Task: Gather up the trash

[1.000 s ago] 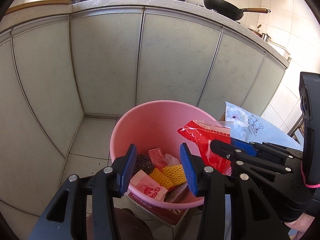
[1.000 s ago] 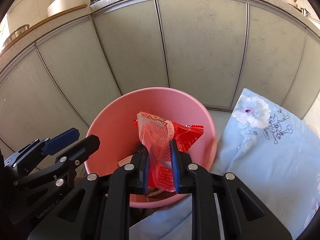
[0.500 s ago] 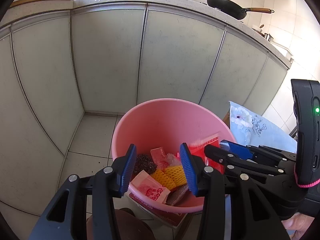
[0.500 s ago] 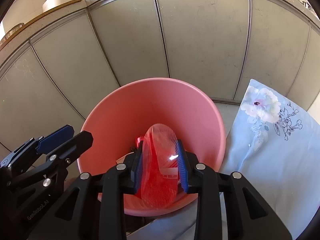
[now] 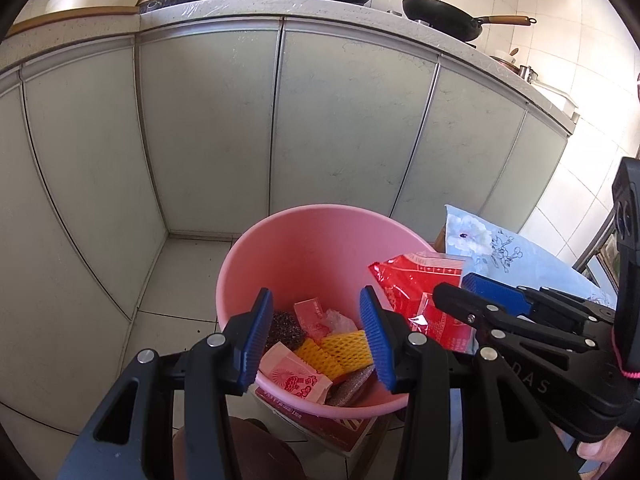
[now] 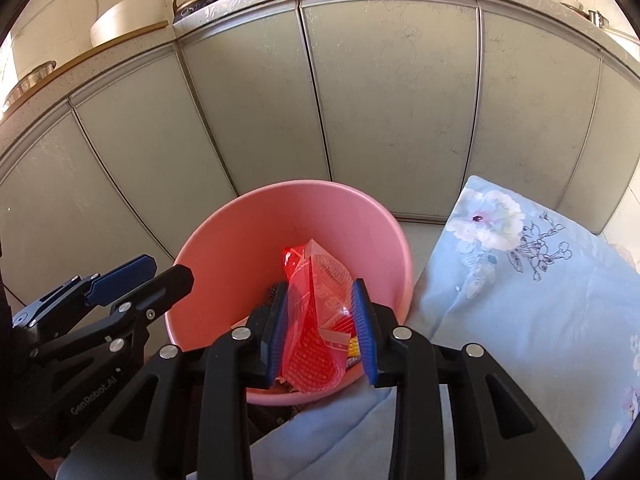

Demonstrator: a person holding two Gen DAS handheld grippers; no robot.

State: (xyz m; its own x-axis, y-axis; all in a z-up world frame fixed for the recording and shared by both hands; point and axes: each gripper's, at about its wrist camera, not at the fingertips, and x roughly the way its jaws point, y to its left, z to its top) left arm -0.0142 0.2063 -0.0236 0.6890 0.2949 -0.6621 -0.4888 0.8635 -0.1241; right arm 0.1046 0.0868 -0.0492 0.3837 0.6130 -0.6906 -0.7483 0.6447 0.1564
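Note:
A pink bin (image 5: 320, 210) (image 6: 300, 184) stands on the floor before the cabinets. In it lie a yellow foam net (image 5: 336, 350), a red-and-white packet (image 5: 296, 372) and a dark scourer (image 5: 282, 330). My right gripper (image 6: 319, 290) (image 5: 452, 286) hangs over the bin's right rim. A red plastic wrapper (image 6: 316, 320) (image 5: 416, 284) stands upright between its pads, touching both, in a loosened grip. My left gripper (image 5: 316, 292) (image 6: 168, 266) is open and empty over the bin's near side.
Grey cabinet doors (image 5: 340, 128) close off the back, under a counter with black pans (image 5: 440, 16). A light blue flowered pillow (image 6: 520, 280) (image 5: 500, 252) lies right of the bin. A red box (image 5: 320, 420) sits under the bin. Tiled floor (image 5: 180, 272) lies to the left.
The right gripper's jaws have widened and the red wrapper now bulges between them instead of being pinched flat. It dipped into the bin, then rose again. The left gripper has stayed put.

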